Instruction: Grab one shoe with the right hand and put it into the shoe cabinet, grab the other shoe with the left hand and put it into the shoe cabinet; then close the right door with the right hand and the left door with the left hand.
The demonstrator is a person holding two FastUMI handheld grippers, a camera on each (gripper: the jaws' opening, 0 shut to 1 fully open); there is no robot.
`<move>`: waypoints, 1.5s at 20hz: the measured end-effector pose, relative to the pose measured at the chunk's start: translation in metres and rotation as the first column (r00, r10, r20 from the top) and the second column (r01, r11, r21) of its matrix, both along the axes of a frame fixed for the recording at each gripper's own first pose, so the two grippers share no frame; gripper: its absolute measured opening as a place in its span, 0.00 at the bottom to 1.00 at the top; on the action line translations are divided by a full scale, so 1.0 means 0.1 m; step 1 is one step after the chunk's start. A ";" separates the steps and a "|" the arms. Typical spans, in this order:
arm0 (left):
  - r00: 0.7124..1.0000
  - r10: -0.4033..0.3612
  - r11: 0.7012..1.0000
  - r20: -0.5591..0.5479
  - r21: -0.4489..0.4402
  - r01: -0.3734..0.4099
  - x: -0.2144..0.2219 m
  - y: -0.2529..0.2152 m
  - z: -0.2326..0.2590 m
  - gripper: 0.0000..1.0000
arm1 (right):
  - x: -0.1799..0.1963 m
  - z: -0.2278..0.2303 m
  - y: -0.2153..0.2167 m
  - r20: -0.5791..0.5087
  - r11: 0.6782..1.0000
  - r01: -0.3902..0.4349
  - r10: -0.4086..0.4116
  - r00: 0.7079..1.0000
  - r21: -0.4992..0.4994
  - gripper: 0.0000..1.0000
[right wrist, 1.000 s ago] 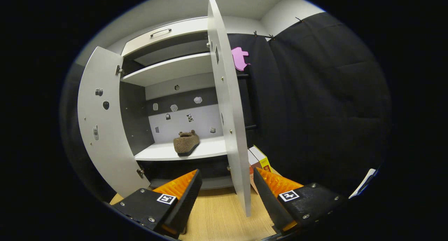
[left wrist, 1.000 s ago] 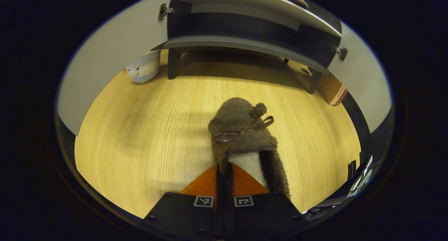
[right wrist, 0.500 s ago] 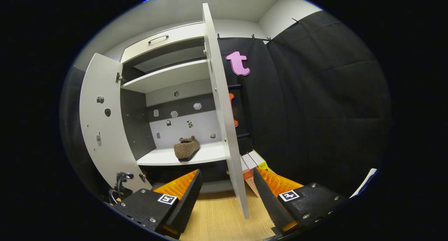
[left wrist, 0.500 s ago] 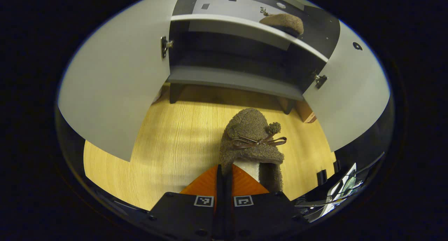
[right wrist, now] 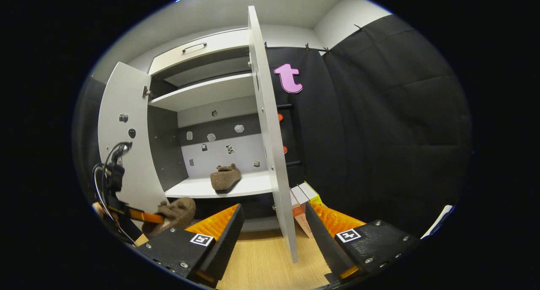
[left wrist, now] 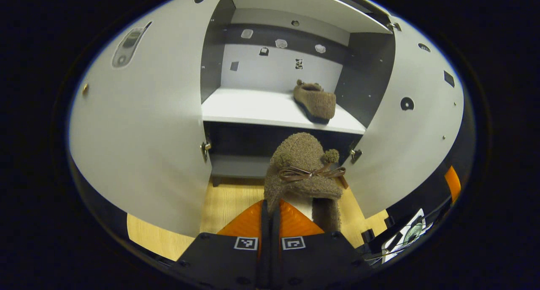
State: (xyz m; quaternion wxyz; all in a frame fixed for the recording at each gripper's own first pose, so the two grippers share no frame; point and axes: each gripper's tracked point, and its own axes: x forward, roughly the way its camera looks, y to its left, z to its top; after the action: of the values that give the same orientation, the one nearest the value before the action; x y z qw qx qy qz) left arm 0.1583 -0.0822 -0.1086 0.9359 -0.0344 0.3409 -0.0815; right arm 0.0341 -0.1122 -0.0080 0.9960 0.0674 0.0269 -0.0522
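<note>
Two doors of the shoe cabinet (left wrist: pixel 291 12) stand swung open: the left door (left wrist: pixel 139 125) at 9 o'clock and the right door (left wrist: pixel 405 125) at 3 o'clock in the left gripper view, framing a pale shelf (left wrist: pixel 261 108) with small stickers on the back wall. One fuzzy brown shoe (left wrist: pixel 315 101) lies on that shelf toward its right end, near 1 o'clock of centre. The other shoe (left wrist: pixel 304 172), with a thin bow across its top, hangs in the air below the shelf edge, above the wooden floor (left wrist: pixel 223 201), its heel rim clenched between the pressed-together fingers of the left gripper (left wrist: pixel 270 214) at 6 o'clock. In the right gripper view the right gripper (right wrist: pixel 273 235) is released, fingers spread apart, grasping nothing, with the right door's edge between them farther off; cardboard boxes (right wrist: pixel 304 201) stand just beside that door.
</note>
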 end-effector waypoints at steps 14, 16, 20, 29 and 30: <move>0.983 0.011 0.995 0.185 0.091 -0.028 1.52 -0.13 1.02 0.06 | 0.00 0.21 -0.52 0.026 0.996 0.086 -0.086 0.996 -0.025 0.90; 0.985 0.021 0.996 0.172 0.081 -0.035 1.65 -0.12 0.98 0.06 | 0.01 0.24 -0.60 0.032 0.994 0.106 -0.105 0.994 -0.025 0.90; 0.985 0.061 0.998 0.162 0.013 -0.064 1.98 -0.04 1.07 0.05 | 0.08 0.26 -0.70 0.023 0.992 0.124 -0.124 0.992 -0.016 0.90; 0.986 0.143 0.988 0.088 -0.062 -0.138 2.86 0.16 0.87 0.06 | 0.13 0.24 -0.87 0.007 0.990 0.140 -0.140 0.990 -0.029 0.90; 0.987 0.147 0.988 0.067 -0.066 -0.142 2.91 0.16 0.79 0.06 | 0.13 0.24 -0.89 0.006 0.990 0.141 -0.141 0.990 -0.030 0.90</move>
State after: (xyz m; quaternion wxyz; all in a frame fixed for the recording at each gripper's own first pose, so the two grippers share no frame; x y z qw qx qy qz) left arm 0.4497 -0.0665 -0.0296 0.9494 -0.0846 0.3013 -0.0250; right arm 0.0474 -0.2009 0.0158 0.9908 0.0540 0.0196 -0.1228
